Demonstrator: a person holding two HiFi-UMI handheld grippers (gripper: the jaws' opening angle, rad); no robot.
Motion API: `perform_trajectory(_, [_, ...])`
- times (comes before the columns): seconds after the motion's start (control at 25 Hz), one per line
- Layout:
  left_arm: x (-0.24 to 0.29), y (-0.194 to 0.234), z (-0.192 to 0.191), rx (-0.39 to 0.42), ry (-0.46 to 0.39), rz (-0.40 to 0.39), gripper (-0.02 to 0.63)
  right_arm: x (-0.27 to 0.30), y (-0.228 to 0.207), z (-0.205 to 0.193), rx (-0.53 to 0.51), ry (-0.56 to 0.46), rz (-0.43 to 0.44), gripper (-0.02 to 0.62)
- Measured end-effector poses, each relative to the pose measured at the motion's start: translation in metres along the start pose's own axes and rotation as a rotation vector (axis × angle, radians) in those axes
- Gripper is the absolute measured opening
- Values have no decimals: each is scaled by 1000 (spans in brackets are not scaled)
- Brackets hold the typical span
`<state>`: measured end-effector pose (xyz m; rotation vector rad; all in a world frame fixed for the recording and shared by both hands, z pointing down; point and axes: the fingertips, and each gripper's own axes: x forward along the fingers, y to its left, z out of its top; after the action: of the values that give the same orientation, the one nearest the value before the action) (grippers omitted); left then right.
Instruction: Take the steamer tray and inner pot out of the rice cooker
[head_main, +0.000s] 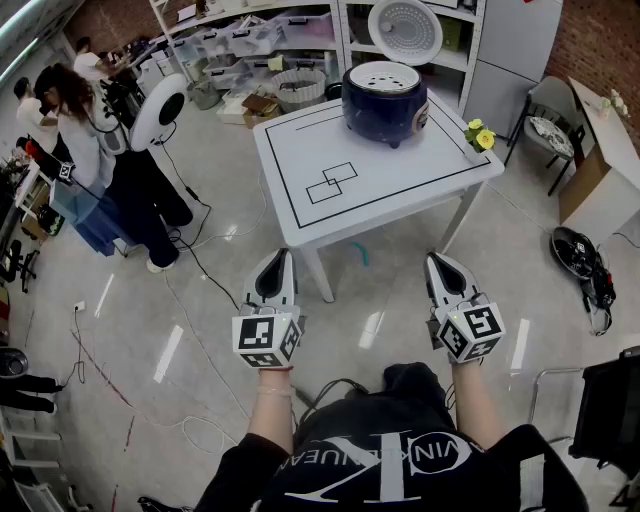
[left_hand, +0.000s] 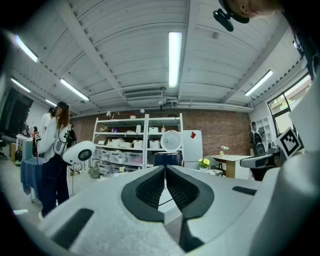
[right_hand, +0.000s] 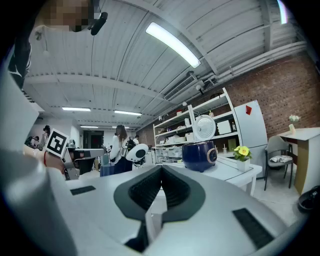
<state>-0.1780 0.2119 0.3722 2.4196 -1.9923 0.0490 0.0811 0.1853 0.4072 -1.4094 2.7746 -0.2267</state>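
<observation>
**Both grippers shut and held level**

The left gripper (head_main: 279, 258) and right gripper (head_main: 437, 262) are held out ahead of the body, well apart and roughly parallel, with their tips pointing forward and level. On each, the jaws are pressed together with nothing between them. The left cube (head_main: 267, 340) and right cube (head_main: 471, 331) sit at the back of each gripper. The bare left forearm (head_main: 270, 410) and right forearm (head_main: 482, 405) run back from them toward the body.
</observation>
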Motion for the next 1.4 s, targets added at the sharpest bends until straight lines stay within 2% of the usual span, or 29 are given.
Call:
perform_trajectory(0.52, [-14,1,-2,-12,5,-17,18,0,18,-6,-25,30,9,-2])
perform_trajectory(0.72, [-24,3,-5,-54,-6,-11,27,-19,11,-5,-15,11,-39,-2])
perform_trajectory(0.76, [-24,4,-5,-65,-9,-13,54,-22,8,-4,-9,3,-51,18])
perform_trajectory(0.8, [-24,5,-5,-74,-9,-16,129,-25,5,-4,0,-2,-62,101])
perform_trajectory(0.84, [-24,6,-6,-80,-8,-18,171,-28,2,-3,9,-7,-74,137])
perform_trajectory(1.04, [-20,9,-7,-103,0,-25,172,-39,-13,-1,35,-19,-126,146])
perform_trajectory(1.4, [26,26,-18,-132,11,-36,172,2,-32,-8,46,-3,-128,155])
